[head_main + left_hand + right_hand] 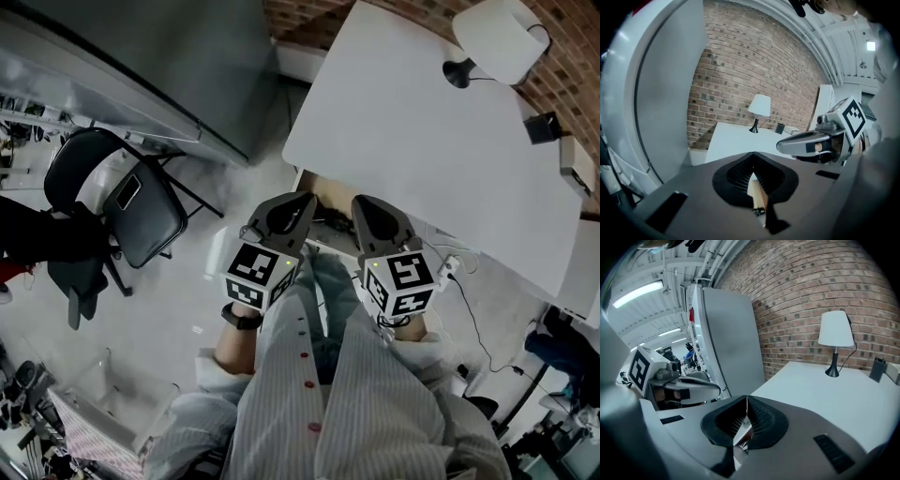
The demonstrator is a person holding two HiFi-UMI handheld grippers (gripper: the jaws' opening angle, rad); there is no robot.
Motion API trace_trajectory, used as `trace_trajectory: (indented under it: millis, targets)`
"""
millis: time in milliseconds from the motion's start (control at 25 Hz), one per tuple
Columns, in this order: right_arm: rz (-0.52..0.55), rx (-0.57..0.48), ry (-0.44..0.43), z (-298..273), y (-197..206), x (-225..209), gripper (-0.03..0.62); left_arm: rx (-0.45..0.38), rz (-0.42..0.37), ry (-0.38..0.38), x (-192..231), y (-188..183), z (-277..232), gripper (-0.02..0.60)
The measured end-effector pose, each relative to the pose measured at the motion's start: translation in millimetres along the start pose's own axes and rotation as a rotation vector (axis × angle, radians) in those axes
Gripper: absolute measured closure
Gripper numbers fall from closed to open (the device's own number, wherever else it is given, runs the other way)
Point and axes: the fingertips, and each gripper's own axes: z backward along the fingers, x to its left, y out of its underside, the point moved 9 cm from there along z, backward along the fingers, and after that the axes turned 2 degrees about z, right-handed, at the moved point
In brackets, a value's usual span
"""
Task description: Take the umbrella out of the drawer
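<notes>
Spanning the right, one worktop is seen; one chair is parked across open floor; one lamp is set at the far edge. By the near edge, two are held closed, empty: left claw, right claw. The umbrella is hidden.

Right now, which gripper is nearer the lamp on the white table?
Right. The right gripper is at the table's near edge, the lamp at its far corner; the left gripper is beside the right one, farther from the lamp.
</notes>
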Motion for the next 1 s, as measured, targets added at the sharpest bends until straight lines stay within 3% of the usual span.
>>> trace_trajectory:
  millis: [440,680,1000]
  targets:
    - [-0.108,0.072,0.079,-5.8,68.1,-23.9,0.559,0.276,-0.126,0.167,-7.0,103.5,-73.8,0.571]
    - [-0.171,0.084,0.107,-13.2,104.9,-35.7,0.559,0.429,-0.17,0.212,-5.8,168.9,-108.4,0.571]
    - [-0.244,0.111,0.137,-20.9,156.8,-46.1,0.559,0.594,-0.313,0.289,-1.2,230.9,-147.9,0.525]
